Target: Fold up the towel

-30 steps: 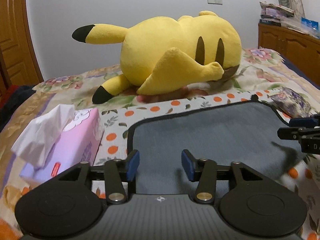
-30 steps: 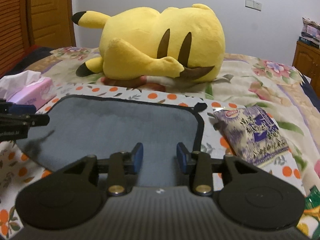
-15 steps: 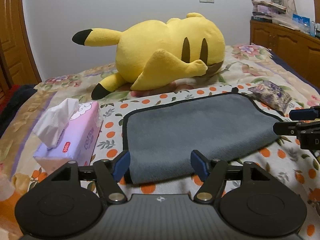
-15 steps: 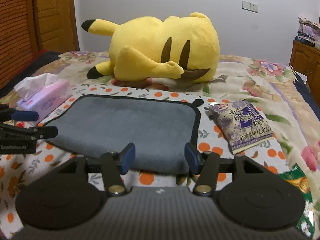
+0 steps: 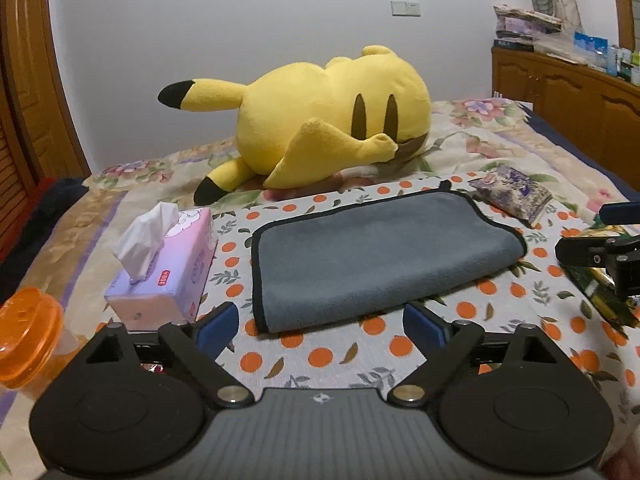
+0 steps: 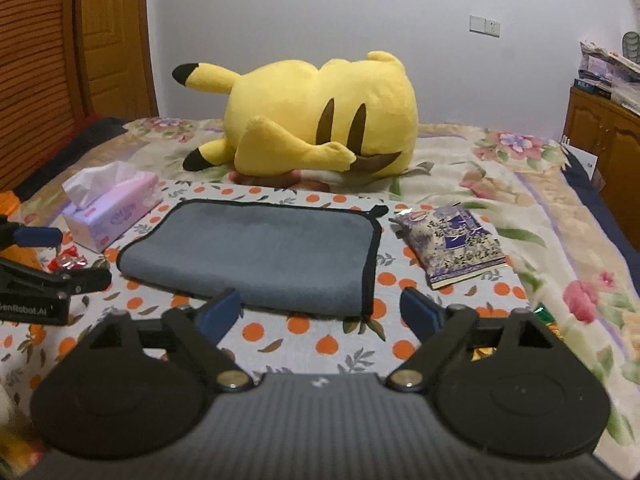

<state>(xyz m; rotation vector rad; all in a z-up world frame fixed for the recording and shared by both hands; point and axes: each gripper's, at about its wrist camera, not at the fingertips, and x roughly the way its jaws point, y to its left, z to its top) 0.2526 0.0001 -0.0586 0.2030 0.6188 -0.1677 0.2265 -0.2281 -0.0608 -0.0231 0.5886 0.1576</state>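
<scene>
A grey towel (image 5: 380,256) with a black edge lies folded in half on the orange-dotted cloth on the bed; it also shows in the right wrist view (image 6: 260,256). The fold faces me. My left gripper (image 5: 320,326) is open and empty, held back from the towel's near left part. My right gripper (image 6: 320,314) is open and empty, just short of the towel's near right corner. Each gripper shows at the edge of the other's view.
A big yellow plush (image 5: 320,120) lies behind the towel. A pink tissue box (image 5: 168,268) stands to its left, a purple snack bag (image 6: 452,244) to its right. An orange-lidded jar (image 5: 28,336) is at the near left. A wooden cabinet (image 5: 580,96) stands at the right.
Both grippers have pulled back and up from over the towel and opened wider. The towel now lies free in front of them.
</scene>
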